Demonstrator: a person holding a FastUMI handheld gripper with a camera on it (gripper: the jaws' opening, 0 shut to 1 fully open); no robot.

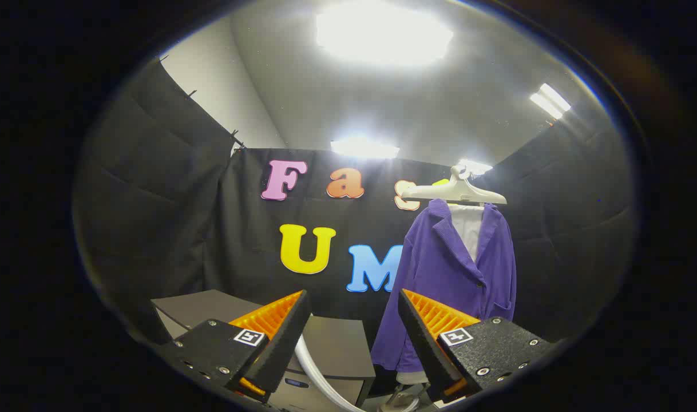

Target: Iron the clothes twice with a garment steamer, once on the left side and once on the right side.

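I have the gripper point(354, 320) with its fingers point(280, 326) spread apart, nothing between them. The purple jacket point(446, 286) hangs on a pale hanger point(454, 191) over a white shirt point(468, 226), beyond the fingers and nearer the right one, against the black cloth wall. Left of the jacket and lower stands a grey table point(337, 343). A pale hose point(314, 372) curves down beside the jacket's hem, in front of that table.
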